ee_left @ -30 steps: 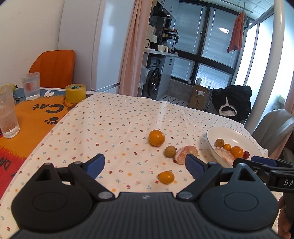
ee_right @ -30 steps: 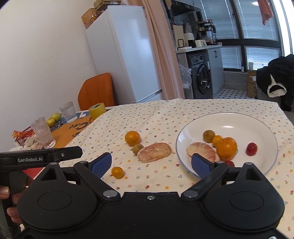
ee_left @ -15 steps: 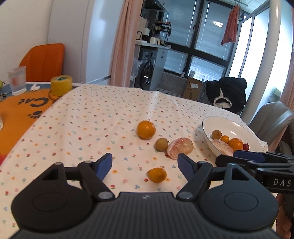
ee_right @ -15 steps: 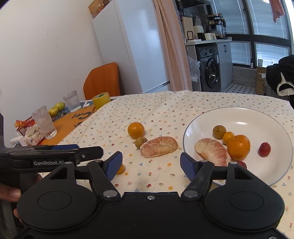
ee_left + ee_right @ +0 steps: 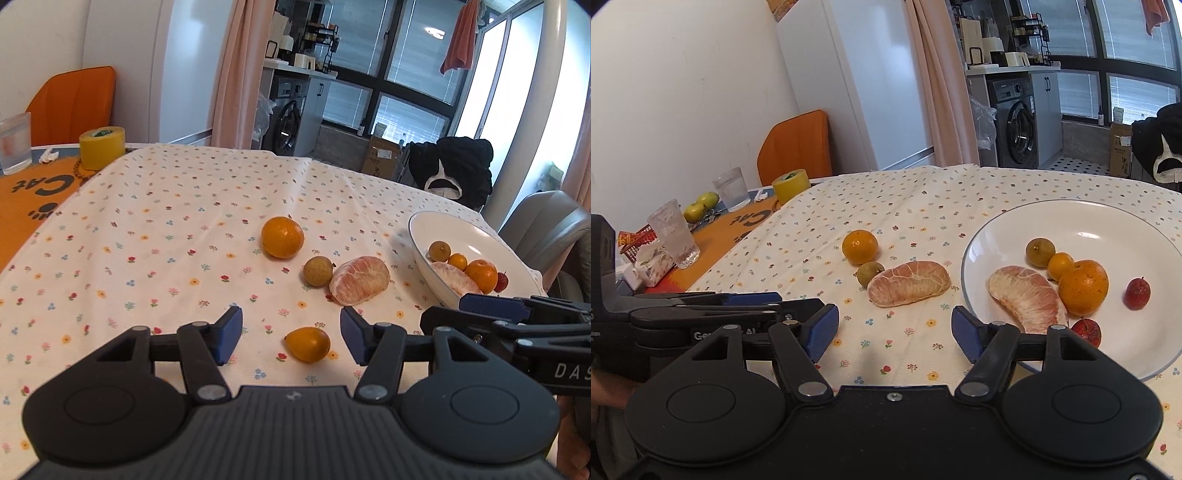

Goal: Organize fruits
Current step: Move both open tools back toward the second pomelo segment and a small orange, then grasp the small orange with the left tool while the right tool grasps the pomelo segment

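While my left gripper [image 5: 291, 339] hangs low over the flowered tablecloth [image 5: 166, 229], its blue pads are spread wide, and a small kumquat [image 5: 308, 344] lies on the cloth between them, touched by neither pad. Farther ahead I see a round orange [image 5: 282, 237], then a brownish longan [image 5: 317, 271], and this one lies just beside a peeled pomelo segment [image 5: 360, 280] (I cannot tell whether the two touch). My right gripper [image 5: 890, 332] is spread open also and holds nothing; bare cloth is between its pads, and the same pomelo segment [image 5: 909, 283] lies ahead of it, near the rim of the white plate [image 5: 1108, 218]. On this plate there are already a second pomelo piece [image 5: 1027, 298], a big orange [image 5: 1083, 287], a small kumquat [image 5: 1060, 266] pressed against it, a longan [image 5: 1039, 252] and two small red fruits [image 5: 1137, 293], one of them partly hidden behind my right pad. At the far left side of the table stand a yellow tape roll [image 5: 102, 147] and a drinking glass [image 5: 14, 142] on an orange mat [image 5: 33, 192]. From the left wrist view the other gripper comes in from the right edge, close to the plate [image 5: 476, 236].
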{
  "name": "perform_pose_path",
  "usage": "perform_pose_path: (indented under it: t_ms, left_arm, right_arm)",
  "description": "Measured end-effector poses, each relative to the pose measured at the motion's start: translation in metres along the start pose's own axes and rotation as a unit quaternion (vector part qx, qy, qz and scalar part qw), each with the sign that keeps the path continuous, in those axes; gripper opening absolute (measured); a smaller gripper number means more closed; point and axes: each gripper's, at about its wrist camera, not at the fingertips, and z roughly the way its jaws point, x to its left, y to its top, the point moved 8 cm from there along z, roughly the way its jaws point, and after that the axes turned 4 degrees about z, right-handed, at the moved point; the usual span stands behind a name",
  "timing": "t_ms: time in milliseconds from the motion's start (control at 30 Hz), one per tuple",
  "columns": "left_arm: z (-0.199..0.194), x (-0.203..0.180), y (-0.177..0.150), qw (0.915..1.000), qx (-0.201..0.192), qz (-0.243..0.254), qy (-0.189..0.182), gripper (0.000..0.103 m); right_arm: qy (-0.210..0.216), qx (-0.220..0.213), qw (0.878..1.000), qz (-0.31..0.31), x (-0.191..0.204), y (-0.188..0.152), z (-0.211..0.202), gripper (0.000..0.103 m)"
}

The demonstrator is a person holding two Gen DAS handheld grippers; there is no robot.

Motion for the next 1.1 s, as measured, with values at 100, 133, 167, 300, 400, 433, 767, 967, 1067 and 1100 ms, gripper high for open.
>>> perform_pose_path:
  t_ms: [100, 133, 167, 300, 400, 433, 767, 967, 1067, 1100]
  left_arm:
    - [0.004, -0.003, -0.001, 1.0000, 0.003, 0.005, -0.001, 0.052]
    - [0.006, -0.004, -0.001, 1.0000, 0.005, 0.007, -0.002, 0.049]
    - [0.008, -0.004, -0.002, 0.9999, 0.009, 0.009, -0.001, 0.047]
    - [0.018, -0.005, -0.009, 0.9994, 0.026, 0.020, 0.007, 0.028]
    - [0.018, -0.004, -0.009, 0.9994, 0.030, 0.018, 0.006, 0.026]
    - [0.017, -0.001, -0.009, 0.9995, 0.030, 0.011, 0.004, 0.026]
    - [0.000, 0.029, -0.001, 0.9997, 0.003, -0.018, 0.018, 0.026]
    - [-0.006, 0.041, 0.001, 0.9993, -0.007, -0.029, 0.021, 0.026]
    - [-0.008, 0.045, 0.002, 0.9992, -0.011, -0.034, 0.020, 0.026]
    - [-0.008, 0.047, 0.001, 0.9991, -0.012, -0.036, 0.019, 0.026]
  right_arm:
    - [0.004, 0.003, 1.000, 0.003, 0.000, -0.001, 0.002, 0.067]
    - [0.003, 0.005, 1.000, 0.003, 0.000, -0.001, 0.003, 0.067]
    - [0.002, 0.006, 1.000, 0.002, 0.000, -0.002, 0.005, 0.067]
    - [0.001, 0.011, 1.000, 0.004, 0.000, -0.003, 0.011, 0.067]
    - [0.001, 0.016, 1.000, 0.007, 0.003, -0.003, 0.016, 0.067]
    - [0.002, 0.017, 1.000, 0.006, 0.005, -0.003, 0.018, 0.067]
    - [-0.008, 0.032, 0.999, 0.001, 0.022, 0.000, 0.040, 0.068]
    - [-0.024, 0.044, 0.999, 0.002, 0.028, 0.000, 0.052, 0.068]
    - [-0.038, 0.050, 0.998, -0.001, 0.031, 0.001, 0.058, 0.068]
    - [-0.042, 0.052, 0.998, 0.000, 0.031, 0.001, 0.060, 0.068]
